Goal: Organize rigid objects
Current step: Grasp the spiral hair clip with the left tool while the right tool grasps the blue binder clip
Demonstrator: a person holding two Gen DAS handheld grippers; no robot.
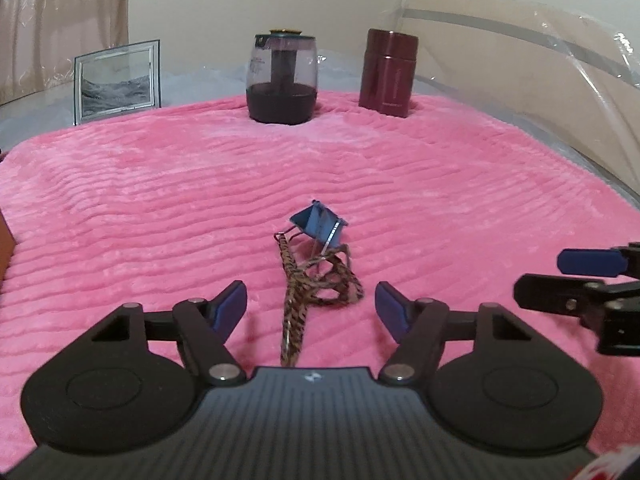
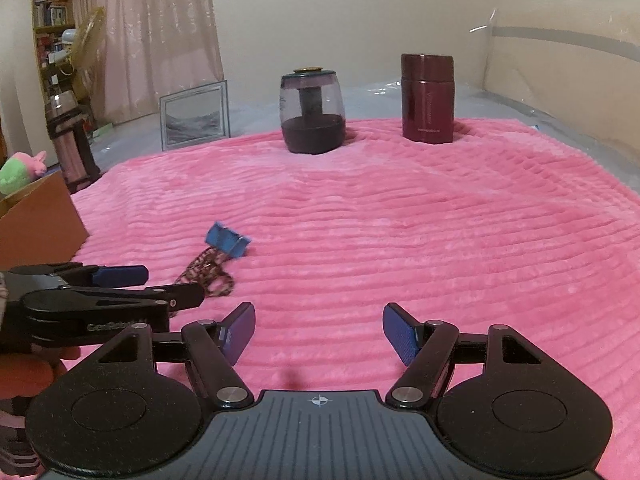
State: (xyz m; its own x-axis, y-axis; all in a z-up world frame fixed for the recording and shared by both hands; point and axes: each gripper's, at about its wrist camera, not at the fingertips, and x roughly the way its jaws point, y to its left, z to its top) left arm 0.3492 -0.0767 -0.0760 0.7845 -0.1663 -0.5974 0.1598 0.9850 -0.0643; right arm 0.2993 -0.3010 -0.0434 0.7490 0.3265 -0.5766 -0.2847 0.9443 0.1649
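Two grippers hovered wide open; the left gripper [image 1: 310, 306] sat nearer, its fingers straddling the blue metal binder clip's [image 1: 320, 226] patterned braided cord [image 1: 298, 292], clip just ahead.

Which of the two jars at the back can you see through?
The rounder clear jar, left of the maroon flask. Its see-through wall shows a dark tube inside; the flask is solid all over.

Both wrist views look forward, low over the pink blanket [image 1: 160, 200], sharing the blue clip [image 1: 319, 222] and far jars.
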